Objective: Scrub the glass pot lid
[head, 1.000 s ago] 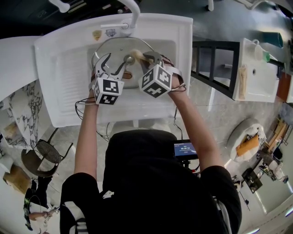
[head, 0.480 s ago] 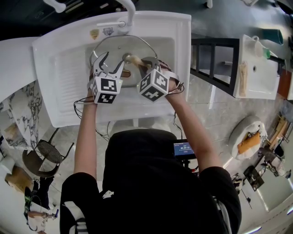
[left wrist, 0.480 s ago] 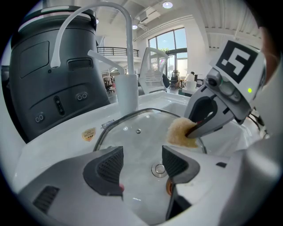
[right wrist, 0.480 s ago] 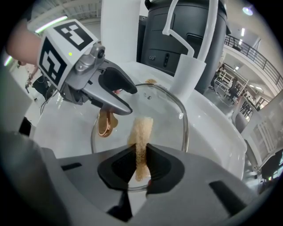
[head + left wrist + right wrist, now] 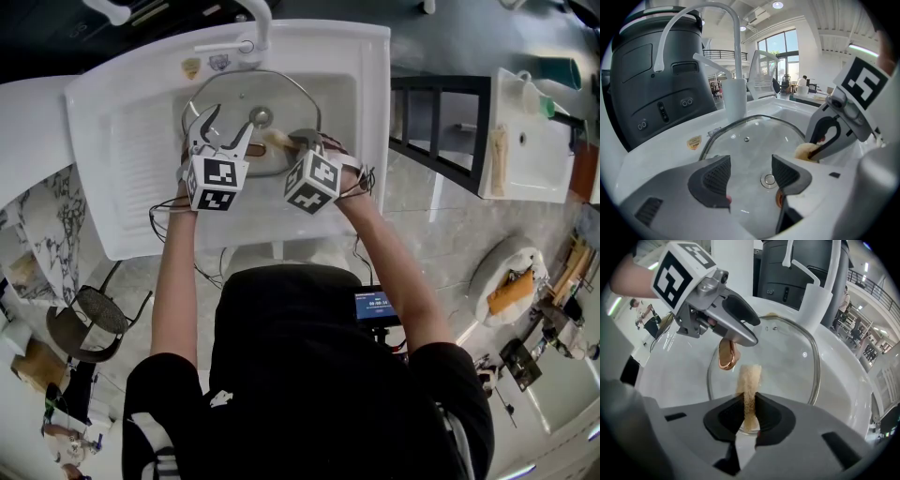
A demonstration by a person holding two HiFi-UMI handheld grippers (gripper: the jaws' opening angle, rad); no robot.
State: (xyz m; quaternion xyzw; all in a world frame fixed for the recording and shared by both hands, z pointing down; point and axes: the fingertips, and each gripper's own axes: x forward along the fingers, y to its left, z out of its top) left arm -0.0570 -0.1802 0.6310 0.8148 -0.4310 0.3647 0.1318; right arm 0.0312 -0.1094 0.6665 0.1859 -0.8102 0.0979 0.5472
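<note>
Right gripper view: right hand-held gripper point(image 5: 749, 402), clamped on the sponge point(image 5: 750, 378), should press it flat across the lid point(image 5: 785, 363); left hand-held gripper point(image 5: 750, 174) gapes empty.

Pale marbled floor point(image 5: 469, 244), black rack point(image 5: 441, 91), tall windows point(image 5: 780, 44).

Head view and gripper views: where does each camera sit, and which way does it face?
Head view: on the person's head, facing steeply down at the glass pot lid in the sink; shows both forearms, left gripper, right gripper.
Left gripper view: on the left gripper, facing along its open jaws toward the faucet; shows the right gripper.
Right gripper view: on the right gripper, facing past the sponge its jaws pinch; shows the left gripper.
Shared: both gripper views see the lid.
</note>
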